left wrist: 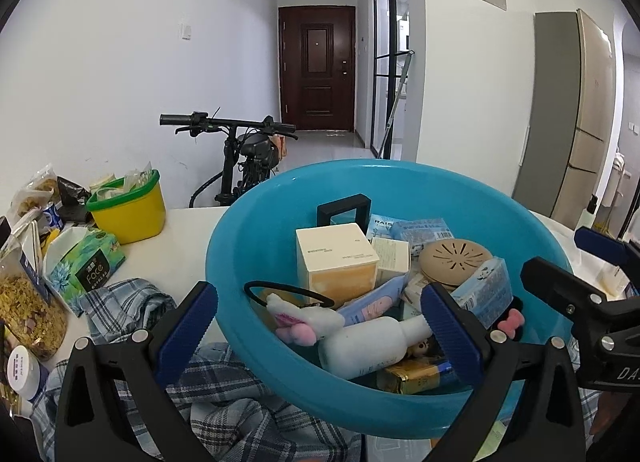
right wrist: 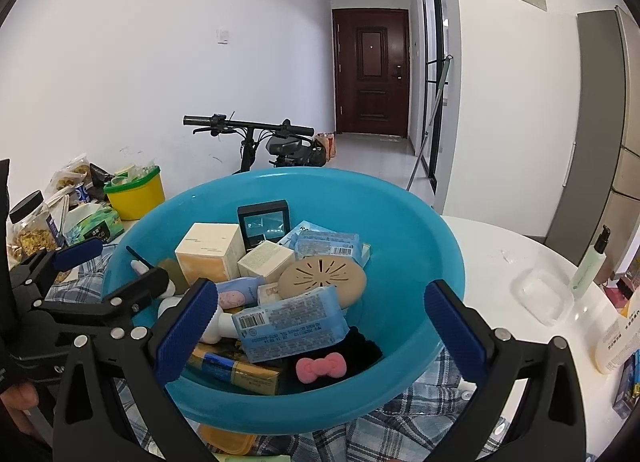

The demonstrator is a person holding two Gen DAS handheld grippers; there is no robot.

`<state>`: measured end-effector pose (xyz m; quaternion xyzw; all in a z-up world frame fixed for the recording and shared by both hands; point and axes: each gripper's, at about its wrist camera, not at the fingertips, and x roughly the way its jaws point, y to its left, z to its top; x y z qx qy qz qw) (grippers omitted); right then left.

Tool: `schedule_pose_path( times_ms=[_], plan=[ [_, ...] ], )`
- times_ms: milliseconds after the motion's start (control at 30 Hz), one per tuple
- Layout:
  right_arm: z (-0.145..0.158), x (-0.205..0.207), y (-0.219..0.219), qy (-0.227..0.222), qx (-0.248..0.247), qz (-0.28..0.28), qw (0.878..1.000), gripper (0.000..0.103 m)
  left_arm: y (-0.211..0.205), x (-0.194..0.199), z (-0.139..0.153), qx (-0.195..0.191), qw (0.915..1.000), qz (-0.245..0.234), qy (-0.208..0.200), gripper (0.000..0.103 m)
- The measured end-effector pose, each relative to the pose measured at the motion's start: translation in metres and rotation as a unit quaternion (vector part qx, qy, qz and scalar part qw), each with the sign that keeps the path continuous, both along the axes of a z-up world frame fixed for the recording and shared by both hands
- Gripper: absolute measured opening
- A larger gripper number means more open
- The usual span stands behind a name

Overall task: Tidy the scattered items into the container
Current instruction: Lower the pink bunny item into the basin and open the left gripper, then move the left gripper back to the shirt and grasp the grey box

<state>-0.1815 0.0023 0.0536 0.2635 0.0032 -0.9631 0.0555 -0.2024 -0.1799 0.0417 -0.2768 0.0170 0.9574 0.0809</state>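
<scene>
On plaid cloth [right wrist: 416,414], brimming blue basin [right wrist: 420,222]

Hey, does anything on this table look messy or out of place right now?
Yes. A plaid cloth lies crumpled on the table, partly under the blue basin. Inside the basin, boxes and packets are heaped at angles, and a white bottle lies on its side.

Blue round basin [left wrist: 248,230] upright on the table, filled with boxes [left wrist: 336,262], white bottle [left wrist: 364,346], tissue packs [right wrist: 292,322], beige disc [right wrist: 322,278].

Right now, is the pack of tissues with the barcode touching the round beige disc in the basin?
Touching: in the right wrist view, the tissue pack leans on and overlaps the lower edge of the beige disc in the blue basin.
</scene>
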Motion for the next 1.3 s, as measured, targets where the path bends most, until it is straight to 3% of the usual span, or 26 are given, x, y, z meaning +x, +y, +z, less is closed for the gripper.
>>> schedule_pose_path(
  times_ms=[300, 433, 567, 700, 833, 967, 1100, 1200, 1300],
  plan=[
    [0.000, 0.001, 0.006, 0.004, -0.005, -0.012, 1.000, 0.103, -0.020, -0.002, 0.009, 0.030, 0.9995, 0.010, 0.004, 0.103],
    [0.001, 0.001, 0.007, 0.003, -0.007, -0.011, 1.000, 0.103, -0.030, -0.004, 0.012, 0.026, 0.9993, 0.027, 0.010, 0.103],
    [0.004, 0.001, 0.006, 0.003, -0.009, -0.004, 1.000, 0.103, -0.046, -0.007, 0.015, 0.052, 0.9982, 0.028, -0.005, 0.103],
    [0.007, 0.004, 0.007, 0.009, -0.012, -0.002, 1.000, 0.103, -0.054, 0.010, 0.022, 0.042, 0.9988, 0.022, -0.011, 0.103],
    [0.010, 0.007, 0.009, 0.014, -0.020, -0.003, 1.000, 0.103, -0.049, 0.045, 0.025, 0.003, 0.9999, -0.007, -0.010, 0.103],
    [0.011, 0.009, 0.014, 0.026, -0.026, -0.017, 0.999, 0.103, -0.031, 0.077, 0.009, -0.037, 0.9985, -0.038, -0.014, 0.103],
    [0.011, 0.010, 0.019, 0.036, -0.029, -0.034, 0.998, 0.103, -0.004, 0.098, -0.011, -0.033, 0.9910, -0.121, -0.046, 0.103],
    [0.010, 0.011, 0.021, 0.041, -0.022, -0.047, 0.998, 0.103, 0.019, 0.105, -0.028, -0.069, 0.9877, -0.132, -0.047, 0.103],
    [0.009, 0.010, 0.026, 0.041, -0.025, -0.059, 0.997, 0.103, 0.029, 0.098, -0.041, -0.047, 0.9826, -0.160, -0.083, 0.103]
  ],
)
